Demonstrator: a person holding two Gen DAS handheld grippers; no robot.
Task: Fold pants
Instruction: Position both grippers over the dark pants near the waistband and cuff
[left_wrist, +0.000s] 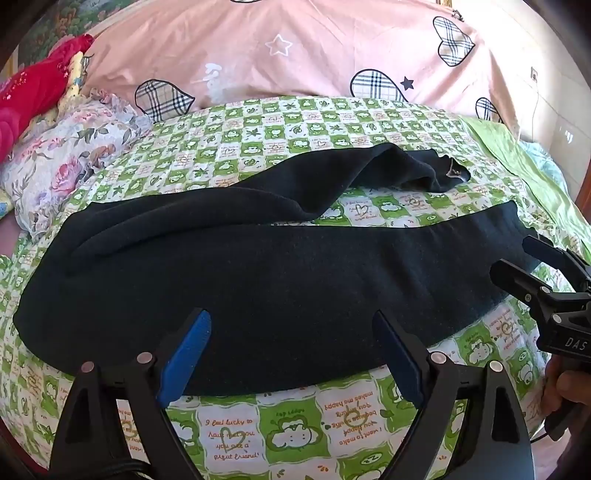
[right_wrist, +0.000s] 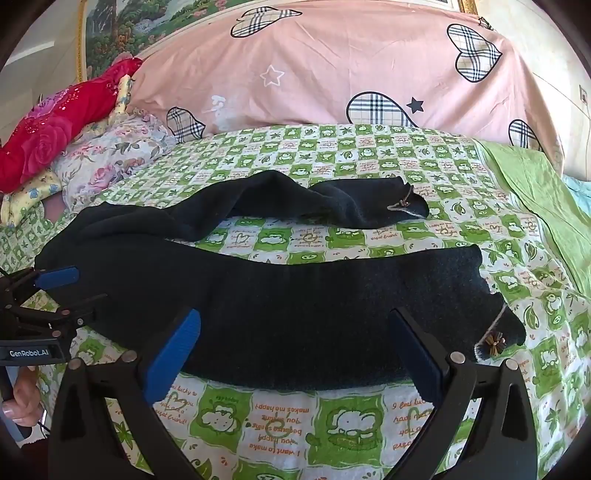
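Two claws, both spread wide and grasping nothing, hovering over the near edge of the pants (left_wrist: 258, 273) on the bed (left_wrist: 295, 424). Left claw (left_wrist: 291, 354) tilted down above the waist end, blue pads (left_wrist: 184, 354) straddling the near hem without pressing on it. Right claw (right_wrist: 299, 354) poised likewise further toward 3 o'clock, over the lower leg, close to the cuff with its small bow (right_wrist: 493, 343).

Pants spread lengthwise, waist at 9 o'clock, cuffs at 3 o'clock. Near leg flat and straight; far leg (right_wrist: 314, 206) rumpled and splayed off toward 1 o'clock, leaving a wedge of checked sheet showing between the two. Probably laid this way so one leg can be brought over the other along the long axis; claws set side by side along the near edge seem placed for a two-point pinch on that edge, though the fold is not yet begun.

Plenty of bare sheet at 6 o'clock for the claws to drop and slide under the hem. Open sheet also at 12 o'clock beyond the far leg, up to the pink quilt (left_wrist: 314, 55). Floral pillow (left_wrist: 74, 158) and red cloth (right_wrist: 55, 136) crowding 10 o'clock, near the waist. Green cloth (right_wrist: 535, 184) bordering 2 o'clock, apart from the cuffs.
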